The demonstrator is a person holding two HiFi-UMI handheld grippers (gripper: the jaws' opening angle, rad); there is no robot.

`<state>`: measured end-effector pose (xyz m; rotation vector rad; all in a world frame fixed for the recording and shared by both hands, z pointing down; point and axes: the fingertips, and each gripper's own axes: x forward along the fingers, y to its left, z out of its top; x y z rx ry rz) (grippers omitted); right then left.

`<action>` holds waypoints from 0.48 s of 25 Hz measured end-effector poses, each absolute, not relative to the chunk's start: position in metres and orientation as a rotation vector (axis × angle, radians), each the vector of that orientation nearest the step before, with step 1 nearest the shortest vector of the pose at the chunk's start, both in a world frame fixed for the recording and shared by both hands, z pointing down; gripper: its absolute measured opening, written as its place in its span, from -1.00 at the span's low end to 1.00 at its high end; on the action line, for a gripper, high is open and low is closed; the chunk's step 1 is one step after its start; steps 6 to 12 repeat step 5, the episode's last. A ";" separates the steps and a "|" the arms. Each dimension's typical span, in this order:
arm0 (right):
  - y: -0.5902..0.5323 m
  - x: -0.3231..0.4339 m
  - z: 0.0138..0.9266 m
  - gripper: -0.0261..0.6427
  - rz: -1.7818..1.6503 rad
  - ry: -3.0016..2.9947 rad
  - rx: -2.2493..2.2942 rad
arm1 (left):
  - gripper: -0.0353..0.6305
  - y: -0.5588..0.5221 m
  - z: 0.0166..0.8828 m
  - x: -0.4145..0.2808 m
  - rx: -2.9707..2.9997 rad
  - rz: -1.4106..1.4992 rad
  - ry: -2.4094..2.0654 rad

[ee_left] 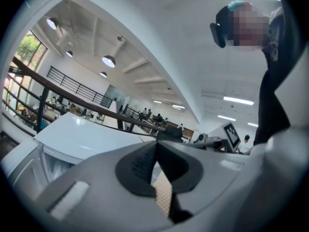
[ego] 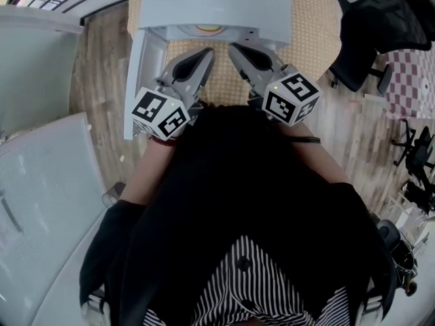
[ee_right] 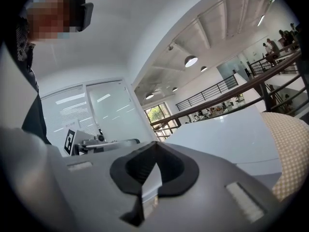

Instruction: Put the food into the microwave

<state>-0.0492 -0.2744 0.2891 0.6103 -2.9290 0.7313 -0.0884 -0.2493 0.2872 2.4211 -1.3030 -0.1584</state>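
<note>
**Inspector:** State of the jaws?

**Operator:** Both sets are clenched on nothing. On my left gripper [ee_left: 155, 146] the jaws are pressed together, and only a sliver of the checked cloth [ego: 316, 26] shows beneath them. On my right gripper [ee_right: 154, 146] the jaws are also together, with nothing between them. Both grippers are held close to my chest and point forward, roughly level.

**Inspector:** Location of the food?

**Operator:** It is not in either grip. The microwave [ego: 211, 2] stands straight ahead of both sets of jaws on the cloth-covered tabletop. Just under its front edge I can see a round dish with something yellowish on it, which I take to be the food [ego: 207, 28]. It appears to sit inside the cavity, though too little of it shows to be certain.

**Inspector:** Its bearing from the jaws?

**Operator:** It is dead ahead of my left jaws and slightly to the left of where my right jaws point. It is apart from both. The dish is round, so it has no long axis to align with.

**Inspector:** And the door?

**Operator:** The door [ego: 136, 80] is swung open. It stands edge-on just to the outer left of my left jaws and runs back toward me alongside that gripper.

**Inspector:** Assessment?

**Operator:** If the dish is indeed inside, what remains is closing the door. My left hand is clearly nearer to it, and my right would have to cross over. The push would go from the left of my jaws toward the cavity ahead.
</note>
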 end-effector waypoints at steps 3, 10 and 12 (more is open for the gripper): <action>-0.272 -0.057 0.289 -0.92 0.735 -2.928 0.581 | -0.88 -0.247 0.286 -0.091 2.409 -0.182 -1.273; -0.271 -0.063 0.289 -0.92 0.737 -2.928 0.564 | -0.88 -0.247 0.287 -0.093 2.418 -0.171 -1.257; -0.271 -0.063 0.289 -0.92 0.737 -2.928 0.564 | -0.88 -0.247 0.287 -0.093 2.418 -0.171 -1.257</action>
